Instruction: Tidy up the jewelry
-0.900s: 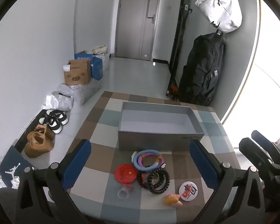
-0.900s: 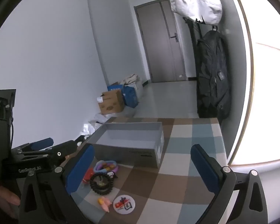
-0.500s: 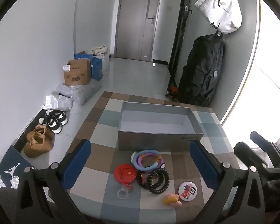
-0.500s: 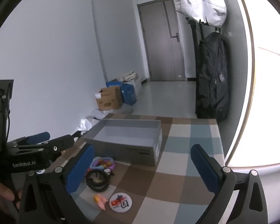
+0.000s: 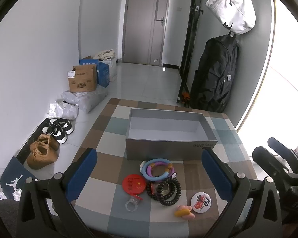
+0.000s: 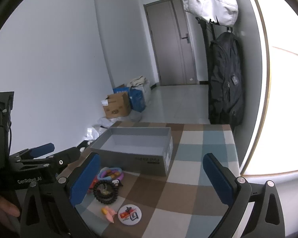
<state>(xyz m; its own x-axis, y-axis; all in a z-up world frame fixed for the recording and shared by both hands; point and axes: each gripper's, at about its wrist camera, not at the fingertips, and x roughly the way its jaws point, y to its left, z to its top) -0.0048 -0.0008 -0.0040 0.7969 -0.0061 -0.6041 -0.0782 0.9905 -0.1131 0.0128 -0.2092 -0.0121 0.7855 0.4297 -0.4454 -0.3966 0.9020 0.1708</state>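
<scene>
Progress: nothing sorted yet; grey box (image 5: 168, 132) looks empty.
Jewelry: bracelets (image 5: 157, 169), black bead bracelets (image 5: 165, 190), clear ring (image 5: 131, 205) and badges lie on the desk (image 5: 101, 188) before the box.
Claws: left claw (image 5: 149, 172) and right claw (image 6: 153, 176) wide open, holding nothing.
Unclear: small pink-yellow piece (image 5: 183, 212); items partly hidden in right view.

- White walls (image 5: 39, 45) fill the left of both frames; a grey door (image 5: 147, 21) stands shut at top centre.
- Pale tiled floor (image 5: 149, 79) runs toward the door.
- Cardboard box (image 5: 82, 79), blue boxes and plastic bags line the left wall, with shoes (image 5: 49, 144) below them.
- A black backpack (image 5: 216, 75) hangs under a white bag (image 5: 232, 10) at the upper right.
- Bright window light (image 5: 284, 79) washes out the right edge.
- A checked cloth covers the counter (image 5: 101, 186) in the lower frame.
</scene>
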